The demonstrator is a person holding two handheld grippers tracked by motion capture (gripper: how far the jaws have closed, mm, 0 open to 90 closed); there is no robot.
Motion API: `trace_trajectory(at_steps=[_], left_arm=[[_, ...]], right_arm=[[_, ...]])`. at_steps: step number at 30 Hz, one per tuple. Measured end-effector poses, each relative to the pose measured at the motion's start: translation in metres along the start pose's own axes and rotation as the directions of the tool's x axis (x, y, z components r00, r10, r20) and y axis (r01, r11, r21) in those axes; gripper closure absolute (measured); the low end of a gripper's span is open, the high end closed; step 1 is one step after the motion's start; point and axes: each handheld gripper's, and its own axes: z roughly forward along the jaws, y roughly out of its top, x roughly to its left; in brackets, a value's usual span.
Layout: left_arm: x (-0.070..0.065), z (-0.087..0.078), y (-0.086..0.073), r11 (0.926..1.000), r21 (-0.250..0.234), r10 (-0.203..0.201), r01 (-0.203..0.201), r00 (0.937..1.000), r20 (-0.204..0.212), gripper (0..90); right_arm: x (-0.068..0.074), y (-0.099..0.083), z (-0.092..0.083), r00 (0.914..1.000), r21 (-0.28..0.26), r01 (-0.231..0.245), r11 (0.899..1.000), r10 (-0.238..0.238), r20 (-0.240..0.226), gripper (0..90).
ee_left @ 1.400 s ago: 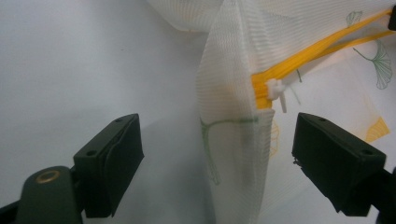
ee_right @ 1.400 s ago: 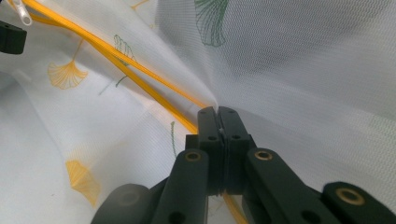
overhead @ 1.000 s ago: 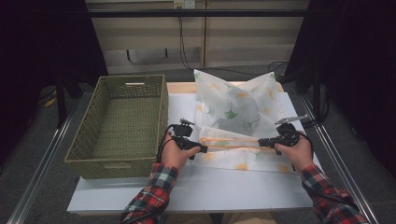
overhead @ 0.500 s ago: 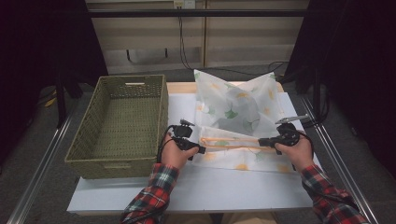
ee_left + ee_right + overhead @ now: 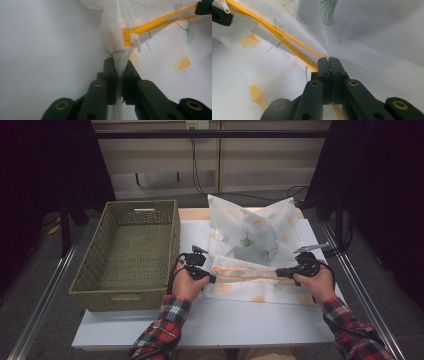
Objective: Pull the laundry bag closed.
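Both tongs clamped on the mesh bag (image 5: 250,240): left tongs (image 5: 119,75) have just closed on a bunched corner, right tongs (image 5: 328,65) pinch by the orange zipper (image 5: 155,23). My worry: thin mesh slips out or snags if I pull it taut. An uneven lift would drag it across the surface (image 5: 200,320) toward the basket (image 5: 130,250).

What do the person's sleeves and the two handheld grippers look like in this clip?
Both sleeves are red plaid flannel with dark and white checks. The left gripper and right gripper are black, each with two jointed black jaws fixed by brass-coloured rivets. A black cable loops from the left one, and a grey plate sits atop the right.
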Motion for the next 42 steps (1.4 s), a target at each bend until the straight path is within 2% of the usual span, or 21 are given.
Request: trace_trajectory(at_steps=[1, 7, 12, 16, 20, 22, 23, 25, 26, 28, 29, 33, 34, 38, 39, 41, 42], left_arm=[[0.000, -0.001, 0.000, 0.9999, 0.009, 0.005, -0.005, 1.0000, 0.003, 86.6], [-0.003, -0.003, 0.000, 0.9999, -0.005, -0.012, 0.012, 0.9998, 0.014, 88.1], [-0.004, -0.003, 0.000, 1.0000, -0.004, -0.009, 0.009, 0.9998, 0.015, 88.2], [-0.004, -0.005, 0.000, 1.0000, 0.000, 0.000, 0.000, 0.9999, 0.013, 88.0], [-0.005, -0.005, -0.001, 1.0000, 0.003, 0.003, -0.003, 0.9999, 0.014, 87.8], [-0.005, -0.005, -0.001, 1.0000, 0.006, 0.008, -0.008, 0.9999, 0.015, 88.1], [-0.006, -0.004, -0.002, 1.0000, -0.004, -0.008, 0.008, 0.9998, 0.016, 88.1], [-0.005, -0.005, -0.002, 1.0000, 0.007, 0.007, -0.007, 0.9999, 0.015, 88.3], [-0.006, -0.004, -0.002, 1.0000, 0.001, -0.002, 0.002, 0.9998, 0.018, 88.3], [-0.005, -0.005, -0.003, 0.9999, 0.010, 0.007, -0.007, 0.9999, 0.015, 88.4], [-0.006, -0.004, -0.004, 1.0000, 0.004, -0.006, 0.006, 0.9998, 0.017, 88.5], [-0.007, -0.003, -0.006, 0.9996, 0.000, -0.029, 0.029, 0.9994, 0.020, 88.6], [-0.006, -0.004, -0.006, 0.9998, 0.012, -0.013, 0.013, 0.9997, 0.022, 88.6], [-0.006, -0.005, -0.007, 0.9998, 0.005, -0.020, 0.020, 0.9997, 0.013, 88.6], [-0.007, -0.005, -0.007, 0.9994, -0.004, -0.035, 0.035, 0.9993, 0.016, 88.6], [-0.006, -0.006, -0.008, 0.9997, 0.002, -0.025, 0.025, 0.9996, 0.016, 88.6], [-0.006, -0.006, -0.009, 0.9994, -0.002, -0.034, 0.034, 0.9992, 0.020, 88.6]], right_arm=[[0.000, 0.000, 0.000, 1.0000, 0.001, 0.005, 1.000, -0.005, 0.001, 89.2], [0.003, 0.000, 0.001, 0.9999, 0.009, 0.014, 1.000, -0.014, -0.001, 87.8], [0.006, 0.001, 0.003, 0.9999, 0.017, 0.017, 1.000, -0.017, 0.001, 79.0], [0.008, 0.004, 0.003, 0.9998, -0.002, 0.019, 1.000, -0.019, -0.002, 70.0], [0.013, 0.008, 0.005, 0.9998, -0.021, 0.012, 1.000, -0.012, -0.013, 55.7], [0.017, 0.010, 0.007, 0.9998, -0.025, 0.009, 1.000, -0.009, -0.016, 45.7], [0.018, 0.011, 0.008, 0.9997, -0.030, 0.013, 0.999, -0.014, -0.022, 43.9], [0.022, 0.014, 0.009, 0.9997, -0.035, 0.017, 0.999, -0.017, -0.020, 38.0], [0.023, 0.015, 0.009, 0.9996, -0.036, 0.022, 0.999, -0.023, -0.018, 35.6], [0.026, 0.019, 0.010, 0.9992, -0.038, 0.036, 0.999, -0.036, -0.019, 29.2], [0.027, 0.020, 0.011, 0.9989, -0.040, 0.044, 0.998, -0.045, -0.015, 27.0], [0.033, 0.023, 0.015, 0.9988, -0.030, 0.048, 0.998, -0.048, -0.011, 22.6], [0.035, 0.024, 0.017, 0.9984, -0.033, 0.054, 0.998, -0.055, -0.015, 22.5], [0.041, 0.028, 0.020, 0.9977, -0.038, 0.063, 0.997, -0.064, -0.023, 19.6], [0.043, 0.029, 0.021, 0.9978, -0.040, 0.060, 0.997, -0.061, -0.027, 19.5], [0.046, 0.031, 0.022, 0.9969, -0.039, 0.067, 0.997, -0.068, -0.040, 19.5], [0.048, 0.031, 0.023, 0.9970, -0.037, 0.063, 0.997, -0.064, -0.043, 19.5]])
